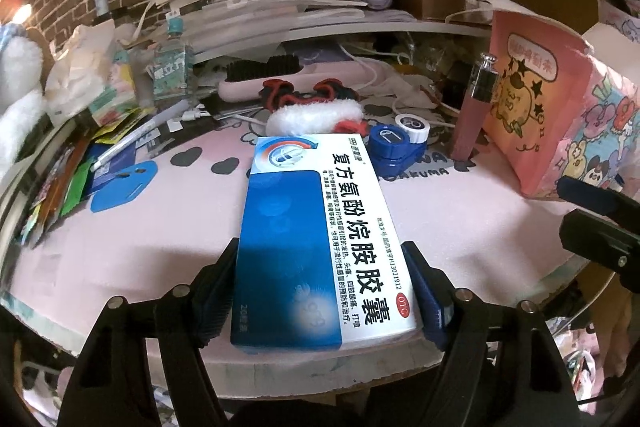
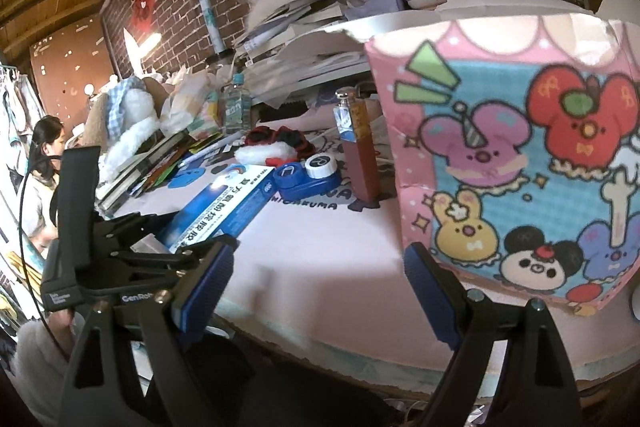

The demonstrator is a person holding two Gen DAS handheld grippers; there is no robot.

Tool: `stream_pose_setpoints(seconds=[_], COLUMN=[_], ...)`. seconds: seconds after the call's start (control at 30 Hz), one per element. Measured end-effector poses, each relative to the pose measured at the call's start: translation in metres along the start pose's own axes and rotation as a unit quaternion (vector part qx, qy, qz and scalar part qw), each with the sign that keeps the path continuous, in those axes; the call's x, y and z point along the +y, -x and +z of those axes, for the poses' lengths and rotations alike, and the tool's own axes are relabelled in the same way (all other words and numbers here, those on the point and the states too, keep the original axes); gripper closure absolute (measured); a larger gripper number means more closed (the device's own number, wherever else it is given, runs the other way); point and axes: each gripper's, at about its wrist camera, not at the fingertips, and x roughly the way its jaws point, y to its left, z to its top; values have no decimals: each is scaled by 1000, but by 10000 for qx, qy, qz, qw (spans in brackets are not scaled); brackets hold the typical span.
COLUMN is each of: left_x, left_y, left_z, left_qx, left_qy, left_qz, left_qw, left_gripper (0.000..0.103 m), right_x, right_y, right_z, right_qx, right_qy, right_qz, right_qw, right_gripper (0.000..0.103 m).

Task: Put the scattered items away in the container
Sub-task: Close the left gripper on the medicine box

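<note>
A blue-and-white medicine box [image 1: 320, 239] lies on the pink table mat [image 1: 160, 227] at its near edge. My left gripper [image 1: 320, 267] is shut on it, with a blue pad pressed against each long side. In the right wrist view the same box [image 2: 224, 203] shows at the left. My right gripper [image 2: 316, 291] stands open over the mat with nothing between its fingers. Its right finger [image 2: 432, 291] is close to the lower corner of the pink cartoon paper bag [image 2: 520, 167], which stands upright at the right [image 1: 540, 99].
A blue contact lens case [image 1: 396, 143], a pink lip gloss tube [image 1: 474, 107] and a white fluffy hair piece [image 1: 316, 115] lie behind the box. Packets, a pen and a bottle [image 1: 172, 67] crowd the left. Books pile on a shelf [image 1: 320, 27]. A person [image 2: 44, 163] sits far left.
</note>
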Motion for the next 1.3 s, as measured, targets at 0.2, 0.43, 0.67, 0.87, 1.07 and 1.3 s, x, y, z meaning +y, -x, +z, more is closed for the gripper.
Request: stream_pose_setpoints(seconds=[0.2, 0.43, 0.67, 0.87, 1.07, 1.3], left_x=[5, 6, 0, -2, 0, 2], left_y=[5, 8, 11, 9, 10, 13], left_z=[-2, -15, -26, -29, -30, -29], left_qx=[-38, -263, -596, -893, -1041, -1089], left_qy=[4, 41, 111, 195, 187, 235], left_qz=[27, 63, 135, 339, 345, 386], left_qw=[10000, 9996, 9981, 9952, 9938, 9930], left_gripper=[31, 25, 8, 14, 34, 34], right_x=[-3, -2, -4, -5, -10, -10], right_y=[-2, -3, -6, -7, -12, -14], right_z=[0, -2, -7, -8, -10, -10], right_qx=[-8, 11, 55, 60, 100, 96], right_qy=[-48, -31, -26, -50, -129, -144], right_qz=[42, 77, 96, 95, 120, 118], right_qw=[10000, 10000, 9999, 9999, 9998, 9998], right_gripper=[17, 17, 17, 17, 17, 17])
